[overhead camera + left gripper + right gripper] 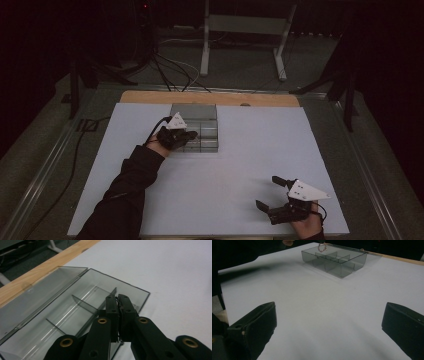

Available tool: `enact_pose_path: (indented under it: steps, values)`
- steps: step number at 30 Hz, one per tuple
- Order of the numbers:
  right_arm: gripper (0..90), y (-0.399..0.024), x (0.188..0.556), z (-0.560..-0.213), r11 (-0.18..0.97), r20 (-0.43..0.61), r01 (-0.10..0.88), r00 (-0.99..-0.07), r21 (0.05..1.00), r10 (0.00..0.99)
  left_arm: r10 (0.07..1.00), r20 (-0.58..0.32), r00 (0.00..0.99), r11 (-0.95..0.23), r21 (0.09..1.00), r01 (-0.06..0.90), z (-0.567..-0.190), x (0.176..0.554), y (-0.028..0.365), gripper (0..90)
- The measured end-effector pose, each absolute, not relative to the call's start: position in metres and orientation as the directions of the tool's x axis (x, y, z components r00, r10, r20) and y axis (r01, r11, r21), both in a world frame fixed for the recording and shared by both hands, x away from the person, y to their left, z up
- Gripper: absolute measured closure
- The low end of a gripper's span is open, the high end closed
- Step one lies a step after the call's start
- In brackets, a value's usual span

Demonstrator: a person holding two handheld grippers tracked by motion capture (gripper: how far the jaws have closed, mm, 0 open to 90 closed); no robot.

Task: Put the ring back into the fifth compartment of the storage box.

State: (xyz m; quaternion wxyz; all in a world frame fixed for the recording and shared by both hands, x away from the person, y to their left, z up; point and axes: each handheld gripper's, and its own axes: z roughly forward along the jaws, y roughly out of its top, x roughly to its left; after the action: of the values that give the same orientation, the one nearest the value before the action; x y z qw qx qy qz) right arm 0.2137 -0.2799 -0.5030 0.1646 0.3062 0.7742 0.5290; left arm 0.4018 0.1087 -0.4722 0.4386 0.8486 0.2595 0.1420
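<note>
Left tool point(117, 298) pinched on a thin bracelet point(321, 247), poised over the clear divided box point(75, 305) near the worktop's point(240, 165) far edge. Right tool point(272, 192) spread wide, empty, near the front edge.

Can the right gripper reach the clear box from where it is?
Probably yes. The right gripper is open and bare white table lies between it and the clear box, though the left gripper already hovers over it.
</note>
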Motion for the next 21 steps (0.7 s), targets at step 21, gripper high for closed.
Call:
enact_pose_path:
  steps: [21]
  values:
    - [0.0, -0.281, 0.212, -0.502, 0.249, 0.068, 0.295, -0.760, 0.922, 0.647, 0.622, -0.018, 0.783, -0.466, 0.795, 0.389, -0.491, 0.418, 0.113, 89.8]
